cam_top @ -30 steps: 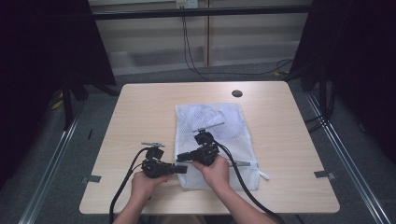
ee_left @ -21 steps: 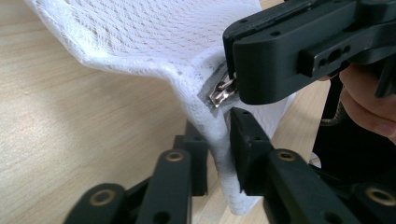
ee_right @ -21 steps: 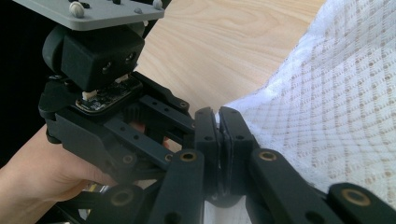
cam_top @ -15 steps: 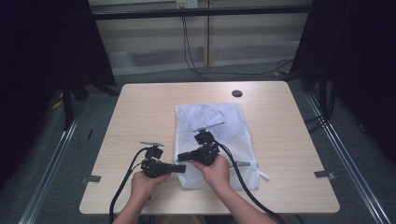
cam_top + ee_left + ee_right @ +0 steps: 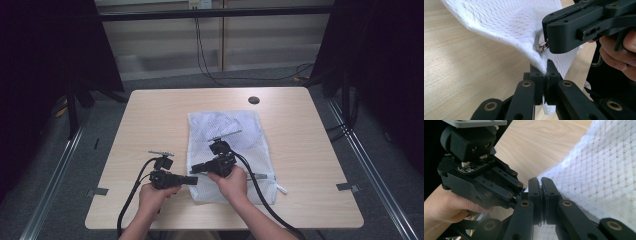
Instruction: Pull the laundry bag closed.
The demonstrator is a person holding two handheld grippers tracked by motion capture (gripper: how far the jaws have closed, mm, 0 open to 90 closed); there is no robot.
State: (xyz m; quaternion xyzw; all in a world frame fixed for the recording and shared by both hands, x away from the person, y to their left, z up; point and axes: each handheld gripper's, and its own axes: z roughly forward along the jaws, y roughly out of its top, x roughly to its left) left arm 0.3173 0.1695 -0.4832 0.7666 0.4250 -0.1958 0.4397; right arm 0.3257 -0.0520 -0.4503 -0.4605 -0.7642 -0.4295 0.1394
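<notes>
A white mesh bag (image 5: 225, 130) lies flat along the middle of the wooden table (image 5: 150, 120). Both grippers meet at the bag's near left edge. My left gripper (image 5: 546, 66) is shut on a lifted fold of the bag's edge (image 5: 519, 30); in the high view the left gripper (image 5: 195, 180) points right. My right gripper (image 5: 193, 170) points left from over the bag. Its jaws are shut on the small metal zipper pull (image 5: 541, 47), just above my left jaws. In the right gripper view the right gripper (image 5: 541, 182) is pressed together at the mesh bag (image 5: 604, 177), with the left gripper's body (image 5: 474, 177) close beside it.
A round dark grommet (image 5: 254, 100) sits near the table's far edge. Black cables (image 5: 130, 200) trail from both grippers off the near edge. Dark curtains and metal floor rails (image 5: 55, 175) flank the table. Bare tabletop lies left and right of the bag.
</notes>
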